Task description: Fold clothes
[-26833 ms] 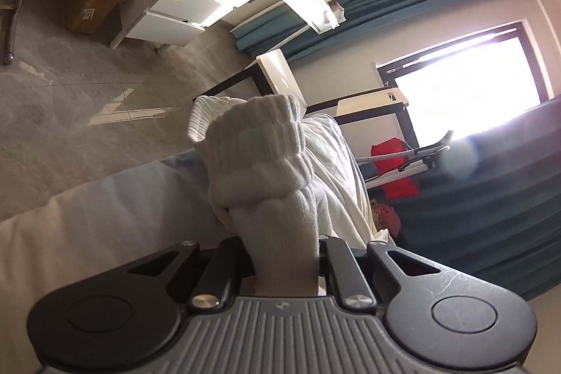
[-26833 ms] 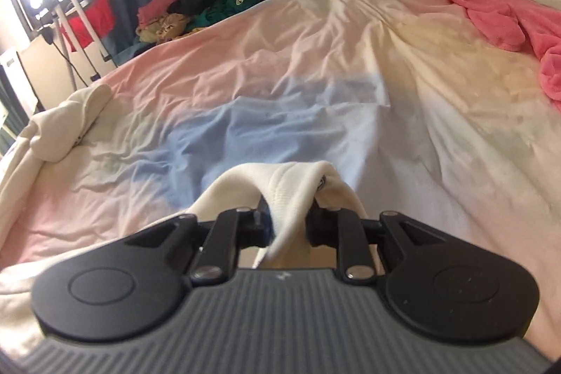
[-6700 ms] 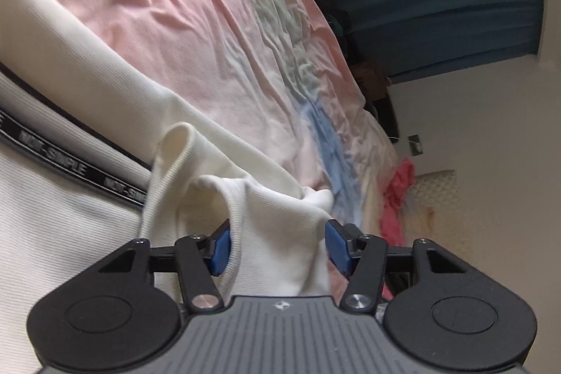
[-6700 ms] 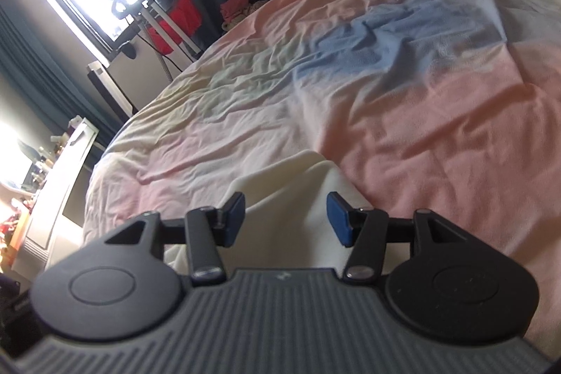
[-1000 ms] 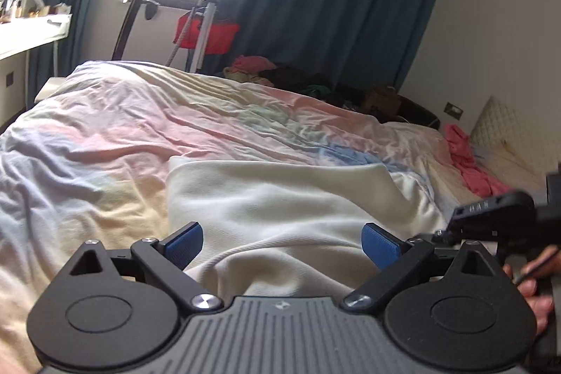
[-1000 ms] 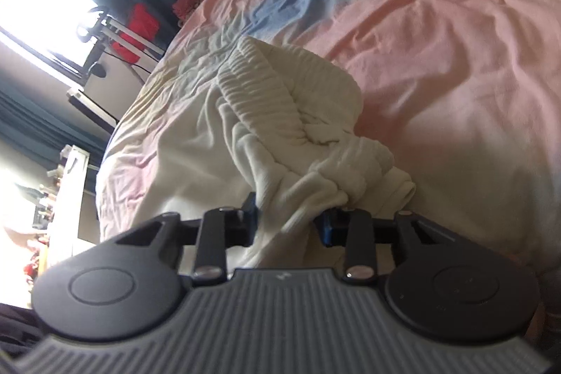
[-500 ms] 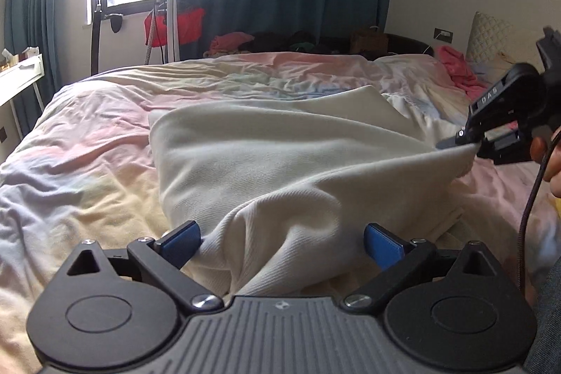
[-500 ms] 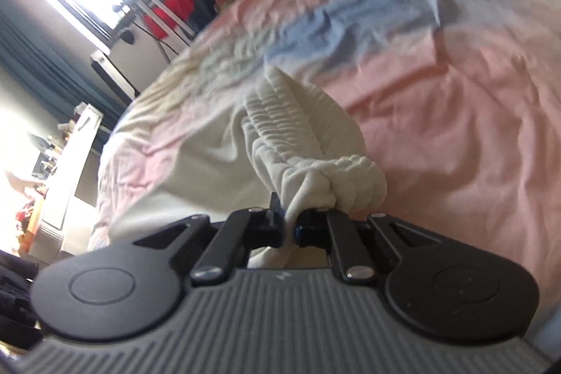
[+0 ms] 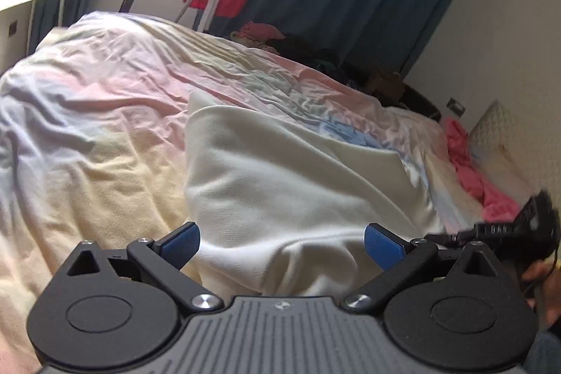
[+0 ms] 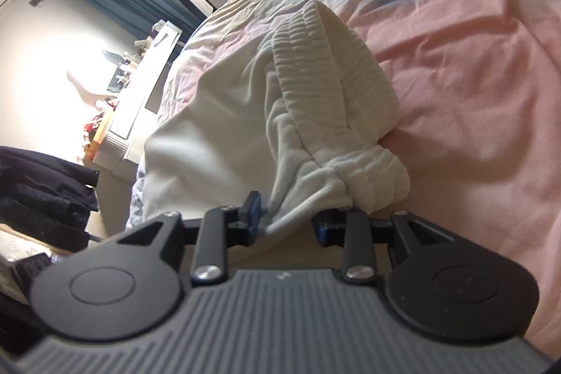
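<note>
A cream garment [image 9: 280, 177] lies folded over on the pastel bedsheet [image 9: 105, 135]. My left gripper [image 9: 280, 244] hovers over its near edge, blue pads spread wide, open, with cloth under them but not pinched. In the right wrist view the garment's ribbed waistband [image 10: 326, 100] bunches toward my right gripper [image 10: 287, 221]. Its jaws are opening; a fold of the waistband still sits between the pads, which no longer press on it. The right gripper [image 9: 452, 236] also shows low at the right edge of the left view, held in a hand [image 9: 547, 283].
A pink garment [image 9: 470, 170] and a pillow [image 9: 498, 135] lie at the head of the bed. More clothes [image 9: 280, 39] are piled along the far edge under blue curtains. A white desk [image 10: 140, 100] and dark clothing [image 10: 42, 184] stand beside the bed.
The right jaws, shut on the waistband half a second ago, have parted. The lifted garment edge has sunk back onto the bed, and the right gripper sits lower in the left view.
</note>
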Action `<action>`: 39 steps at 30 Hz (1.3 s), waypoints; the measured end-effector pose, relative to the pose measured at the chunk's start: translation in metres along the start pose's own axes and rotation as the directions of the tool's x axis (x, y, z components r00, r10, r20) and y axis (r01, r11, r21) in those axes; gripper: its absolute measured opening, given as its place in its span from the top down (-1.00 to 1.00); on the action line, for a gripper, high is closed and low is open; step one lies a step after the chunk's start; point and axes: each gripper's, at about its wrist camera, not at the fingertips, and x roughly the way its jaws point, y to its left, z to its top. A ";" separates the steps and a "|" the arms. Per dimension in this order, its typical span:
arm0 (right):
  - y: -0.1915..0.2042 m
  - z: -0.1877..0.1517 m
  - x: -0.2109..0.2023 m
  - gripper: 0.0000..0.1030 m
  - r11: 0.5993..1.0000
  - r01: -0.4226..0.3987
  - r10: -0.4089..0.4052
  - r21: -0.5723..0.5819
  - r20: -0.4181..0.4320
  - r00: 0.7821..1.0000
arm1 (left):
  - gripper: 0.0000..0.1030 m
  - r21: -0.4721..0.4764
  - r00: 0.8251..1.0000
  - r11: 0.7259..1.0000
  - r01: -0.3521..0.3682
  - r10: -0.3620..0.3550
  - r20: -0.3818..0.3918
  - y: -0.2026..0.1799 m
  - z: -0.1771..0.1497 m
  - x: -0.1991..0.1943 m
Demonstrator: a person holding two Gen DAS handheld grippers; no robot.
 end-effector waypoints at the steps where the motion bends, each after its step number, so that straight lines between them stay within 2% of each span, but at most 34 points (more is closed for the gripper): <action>1: 0.001 -0.001 -0.001 -0.09 1.000 -0.015 0.015 -0.007 -0.002 1.000 | -0.99 -0.071 1.000 0.997 0.004 -0.004 -0.006 0.013 0.005 0.002; 3: 0.003 -0.002 -0.004 -0.31 0.999 -0.034 0.034 -0.027 -0.010 0.999 | -0.99 -0.201 1.000 0.980 0.000 -0.005 -0.025 0.037 0.013 0.010; 5: 0.004 -0.003 -0.005 -0.32 0.998 -0.036 0.034 -0.051 -0.025 0.999 | -0.99 -0.290 0.999 0.957 -0.006 -0.007 -0.043 0.055 0.015 0.019; 7: 0.004 -0.004 -0.003 -0.32 0.997 -0.037 0.034 -0.073 -0.038 0.999 | -0.99 -0.333 0.997 0.943 0.001 -0.026 -0.070 0.065 0.015 0.030; 10: -0.008 -0.005 0.006 -0.32 0.998 -0.034 0.030 -0.050 -0.077 0.997 | -0.98 -0.335 0.993 0.942 -0.019 -0.021 -0.114 0.070 0.013 0.049; 12: -0.016 -0.009 0.001 -0.32 0.998 -0.064 0.063 -0.012 -0.071 0.996 | -0.98 -0.332 0.991 0.943 -0.018 -0.027 -0.130 0.070 0.010 0.056; 15: -0.029 -0.016 -0.016 -0.73 0.998 -0.047 0.047 0.033 -0.016 0.999 | -0.98 -0.346 0.989 0.938 0.014 -0.063 -0.132 0.069 0.006 0.058; 17: -0.038 -0.019 -0.023 -0.73 0.997 -0.054 0.054 0.047 0.008 0.999 | -0.98 -0.361 0.986 0.932 0.039 -0.095 -0.139 0.068 0.004 0.061; 19: -0.045 -0.020 -0.022 -0.72 0.993 -0.095 0.094 0.070 0.017 0.995 | -0.98 -0.365 0.983 0.929 0.052 -0.112 -0.145 0.066 0.002 0.064; 22: -0.051 -0.014 -0.009 -0.73 0.986 -0.149 0.146 0.077 0.034 0.989 | -0.98 -0.366 0.981 0.929 0.058 -0.121 -0.150 0.065 0.000 0.069; 24: -0.054 -0.008 0.009 -0.73 0.980 -0.176 0.175 0.093 0.016 0.984 | -0.94 -0.393 0.976 0.915 0.085 -0.156 -0.153 0.068 -0.001 0.071; 27: -0.048 0.002 0.039 -0.73 0.986 -0.155 0.158 0.059 -0.042 0.987 | -0.92 -0.407 0.970 0.907 0.105 -0.184 -0.160 0.070 -0.003 0.074; 29: -0.042 0.009 0.053 -0.83 0.988 -0.149 0.151 0.028 -0.057 0.987 | -0.90 -0.409 0.969 0.906 0.108 -0.188 -0.161 0.070 -0.004 0.075; 31: -0.036 0.014 0.060 -0.83 0.989 -0.150 0.150 0.013 -0.053 0.987 | -0.88 -0.409 0.969 0.906 0.106 -0.187 -0.163 0.069 -0.005 0.076; 33: -0.027 0.018 0.062 -0.75 0.992 -0.127 0.126 -0.013 -0.061 0.990 | -0.74 -0.389 0.971 0.918 0.083 -0.163 -0.176 0.067 -0.005 0.077; 35: -0.017 0.018 0.058 -0.54 0.995 -0.085 0.081 -0.060 -0.064 0.995 | -0.59 -0.355 0.974 0.933 0.060 -0.133 -0.184 0.062 -0.005 0.076; 37: -0.006 0.019 0.053 -0.10 0.993 -0.052 0.046 -0.103 -0.056 0.997 | -0.43 -0.316 0.976 0.948 0.049 -0.112 -0.185 0.056 -0.004 0.072; 39: 0.006 0.021 0.043 0.14 0.991 -0.032 0.029 -0.127 -0.028 0.999 | -0.18 -0.293 0.978 0.955 0.050 -0.107 -0.180 0.050 -0.003 0.067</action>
